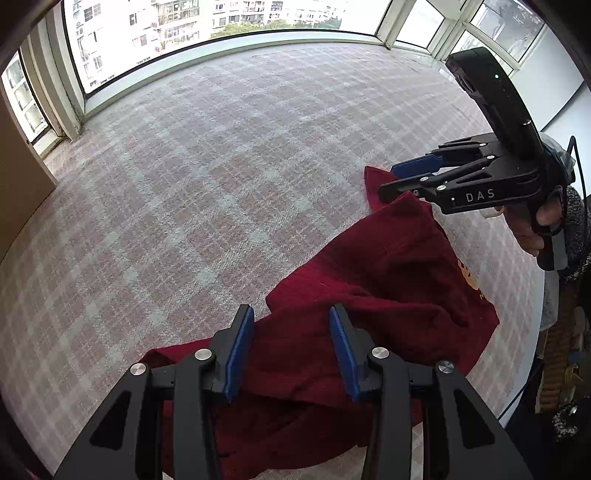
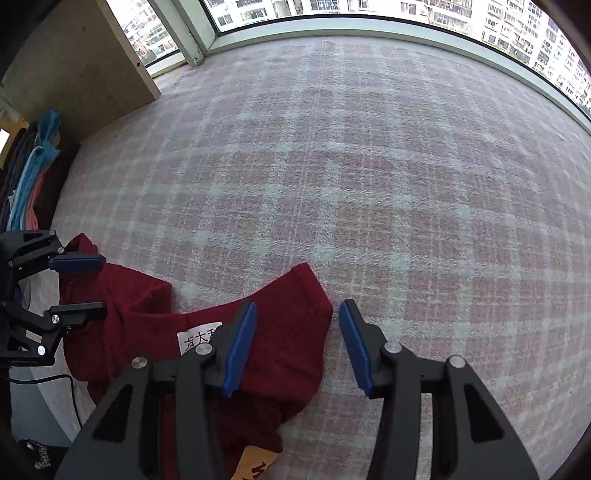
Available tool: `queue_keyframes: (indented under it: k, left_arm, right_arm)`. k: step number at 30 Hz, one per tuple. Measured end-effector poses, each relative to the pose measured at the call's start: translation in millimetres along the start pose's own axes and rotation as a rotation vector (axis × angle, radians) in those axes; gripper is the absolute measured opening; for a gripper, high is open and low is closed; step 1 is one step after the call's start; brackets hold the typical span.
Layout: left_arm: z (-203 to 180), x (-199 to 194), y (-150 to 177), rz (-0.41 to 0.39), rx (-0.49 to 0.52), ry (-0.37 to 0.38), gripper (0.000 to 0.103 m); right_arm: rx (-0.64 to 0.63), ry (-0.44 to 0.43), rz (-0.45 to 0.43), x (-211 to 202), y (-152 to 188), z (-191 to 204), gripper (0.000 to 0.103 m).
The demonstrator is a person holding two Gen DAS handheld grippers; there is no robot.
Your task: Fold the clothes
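Note:
A dark red garment point(image 1: 369, 302) lies crumpled on the checked cloth surface point(image 1: 221, 166). My left gripper point(image 1: 291, 350) is open, its jaws spread just above the garment's near folds. My right gripper point(image 1: 388, 181) shows in the left wrist view at the right, held over the garment's far corner. In the right wrist view the right gripper point(image 2: 297, 343) is open over the garment's edge point(image 2: 280, 332), near a white label point(image 2: 194, 341). The left gripper point(image 2: 79, 286) appears at the left there, open over the garment.
A stack of folded clothes point(image 2: 33, 184) sits at the far left beside a wooden panel point(image 2: 74, 62). Windows point(image 1: 221, 22) run along the back. A yellow print point(image 2: 258, 463) shows on the garment's near part. A cable point(image 2: 55, 380) trails at the left.

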State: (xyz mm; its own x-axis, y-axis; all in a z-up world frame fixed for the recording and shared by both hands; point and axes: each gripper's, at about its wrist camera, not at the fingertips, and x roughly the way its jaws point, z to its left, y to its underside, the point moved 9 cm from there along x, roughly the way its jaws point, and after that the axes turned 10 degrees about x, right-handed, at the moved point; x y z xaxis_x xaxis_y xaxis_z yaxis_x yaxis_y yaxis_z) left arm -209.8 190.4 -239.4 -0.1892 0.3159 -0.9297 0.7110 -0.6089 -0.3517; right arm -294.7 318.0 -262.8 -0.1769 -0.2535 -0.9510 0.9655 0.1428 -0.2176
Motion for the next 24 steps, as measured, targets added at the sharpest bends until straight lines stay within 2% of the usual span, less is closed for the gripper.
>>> queue_keyframes:
  k: [1,2,5,7,10,13,15,17,19,20,21,23,24]
  left_arm:
    - [-1,1,3,0.003,0.002,0.001,0.039]
    - [-1,0,5,0.005,-0.001,0.008,0.038]
    - [-1,-7,17,0.005,0.000,0.012,0.032]
    - [-1,-15,33,0.023,0.005,-0.006,0.016]
    - [-5,-31,65,0.045,0.003,-0.009,0.008]
    - [-22,-47,104,0.087,0.009,0.052,0.009]
    - [-25,-59,112,0.088,0.029,0.035,0.011]
    - [-20,-74,99,0.051,0.058,-0.022,0.017]
    - [-9,-77,79,0.014,0.042,-0.050,0.054]
    - [-3,-77,68,-0.004,0.027,-0.060,0.061]
    - [0,-74,57,-0.011,0.009,-0.047,0.067]
    - [-6,-58,39,-0.008,-0.016,0.038,0.067]
    - [-9,-48,35,0.007,-0.010,0.052,0.067]
  right_arm:
    - [-0.005,0.003,0.001,-1,1,2,0.012]
    - [-0.009,0.005,0.000,-2,2,3,0.007]
    - [0.009,-0.035,-0.024,-17,8,6,0.006]
    - [0.050,-0.041,-0.074,-35,12,3,0.006]
    - [0.127,-0.061,-0.152,-69,24,-9,0.005]
    - [0.195,-0.011,-0.196,-95,46,-29,0.005]
    - [0.249,-0.028,-0.209,-107,63,-40,0.005]
    - [0.271,-0.019,-0.218,-116,74,-52,0.005]
    - [0.281,0.002,-0.226,-119,77,-56,0.005]
    - [0.285,0.000,-0.220,-122,82,-59,0.005]
    - [0.285,0.000,-0.214,-126,87,-61,0.005]
    - [0.284,0.010,-0.218,-130,92,-62,0.006]
    - [0.281,0.012,-0.221,-130,92,-60,0.006]
